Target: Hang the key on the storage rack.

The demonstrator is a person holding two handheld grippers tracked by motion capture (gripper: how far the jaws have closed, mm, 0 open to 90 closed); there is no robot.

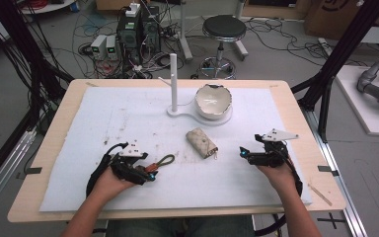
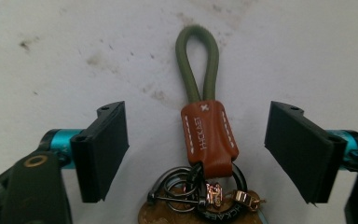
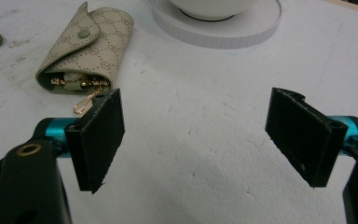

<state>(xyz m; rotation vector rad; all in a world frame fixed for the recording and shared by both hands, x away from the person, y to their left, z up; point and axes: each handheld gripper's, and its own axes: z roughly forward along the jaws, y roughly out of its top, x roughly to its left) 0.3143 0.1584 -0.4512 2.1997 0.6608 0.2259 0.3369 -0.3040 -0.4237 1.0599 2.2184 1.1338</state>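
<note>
Left gripper view: keychain point(image 2: 206, 135) lies lengthwise between the wide-open, empty left gripper point(image 2: 207, 151) pads, loop pointing away.

Laid flat on the mat point(image 1: 94, 148) covering the table point(image 1: 54, 123): key strap point(image 2: 204, 116), key pouch point(image 1: 201, 143), stand point(image 1: 173, 84) with bowl point(image 1: 213, 101). Stand and bowl at the far centre, bowl seated on the base plate right of the upright post. Key pouch nearer, just in front of the bowl, apart from the base plate. Key strap at near left, well apart from the pouch, between the spread fingers point(image 2: 100, 149) of the left gripper point(image 2: 204, 154), touching neither. Right gripper point(image 1: 246, 154) at near right, beside the pouch, nothing between its fingers. Stool point(image 1: 223, 29) on the floor behind the table.
</note>
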